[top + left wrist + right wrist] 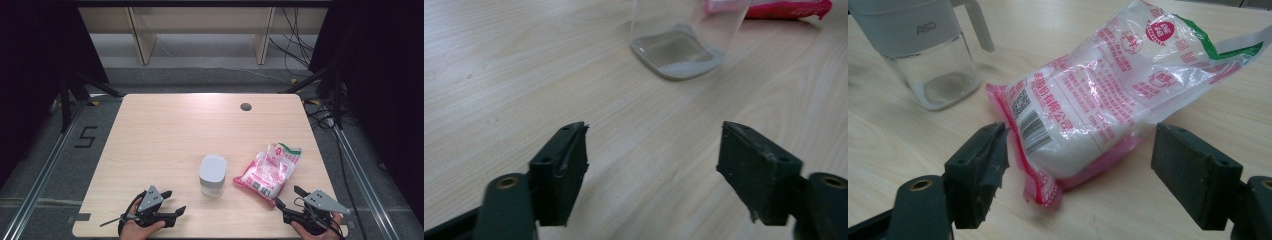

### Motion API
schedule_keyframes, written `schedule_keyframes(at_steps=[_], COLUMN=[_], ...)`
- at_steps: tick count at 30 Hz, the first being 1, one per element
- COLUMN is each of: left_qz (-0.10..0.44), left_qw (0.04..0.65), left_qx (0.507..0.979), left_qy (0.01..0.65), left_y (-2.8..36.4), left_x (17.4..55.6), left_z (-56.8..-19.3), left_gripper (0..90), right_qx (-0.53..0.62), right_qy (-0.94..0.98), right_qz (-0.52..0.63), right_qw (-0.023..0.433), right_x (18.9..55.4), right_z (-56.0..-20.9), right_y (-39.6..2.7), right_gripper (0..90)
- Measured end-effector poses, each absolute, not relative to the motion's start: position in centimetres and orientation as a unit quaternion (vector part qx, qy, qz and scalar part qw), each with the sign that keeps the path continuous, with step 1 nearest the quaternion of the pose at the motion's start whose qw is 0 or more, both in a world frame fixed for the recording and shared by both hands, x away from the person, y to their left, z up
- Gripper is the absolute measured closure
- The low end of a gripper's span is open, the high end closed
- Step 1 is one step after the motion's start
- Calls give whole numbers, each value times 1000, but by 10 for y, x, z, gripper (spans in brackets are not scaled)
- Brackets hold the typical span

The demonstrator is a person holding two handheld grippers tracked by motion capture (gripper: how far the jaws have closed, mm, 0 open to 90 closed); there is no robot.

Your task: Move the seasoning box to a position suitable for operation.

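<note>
Pink-printed bag [1098, 100] bears a barcode; jar lid [903, 22] probably reads "ASD".

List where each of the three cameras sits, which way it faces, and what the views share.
High view: above the near edge, facing forward and down on the table; both hands with left gripper and right gripper.
Left gripper view: low over the tabletop, facing the clear jar; its open jaws.
Right gripper view: low, facing the bag; its open jaws either side of it, apart.
Shared: jar and bag appear in all three.
</note>
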State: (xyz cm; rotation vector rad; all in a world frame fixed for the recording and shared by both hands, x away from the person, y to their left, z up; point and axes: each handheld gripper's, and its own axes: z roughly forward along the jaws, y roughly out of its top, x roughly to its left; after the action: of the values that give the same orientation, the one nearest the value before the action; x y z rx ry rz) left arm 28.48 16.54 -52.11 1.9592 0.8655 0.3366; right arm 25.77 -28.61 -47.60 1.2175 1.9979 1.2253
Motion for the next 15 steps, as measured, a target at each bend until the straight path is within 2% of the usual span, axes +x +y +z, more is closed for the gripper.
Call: schedule_keyframes(at_steps=[3,9,11,12,15], left_qz=[139,148,155,139,137], left_qw=[470,470,476,485,480], left_qx=[799,817,817,813,824], left_qy=[349,300,287,290,268], left_y=[164,158,155,152,141], left_x=[284,286,288,288,288], left_z=[-521,-517,-514,-514,-509], left_gripper=[351,646,723,760,822], right_qx=[446,443,443,443,443], right_qy=[734,735,735,734,734], right_qz=[449,451,451,453,452], right_qw=[247,247,246,244,245], right_x=[258,258,258,258,259], right_z=[-476,-477,-477,-477,-477], right_y=[-286,-285,-285,-284,-284], right_gripper=[238,238,238,238,238])
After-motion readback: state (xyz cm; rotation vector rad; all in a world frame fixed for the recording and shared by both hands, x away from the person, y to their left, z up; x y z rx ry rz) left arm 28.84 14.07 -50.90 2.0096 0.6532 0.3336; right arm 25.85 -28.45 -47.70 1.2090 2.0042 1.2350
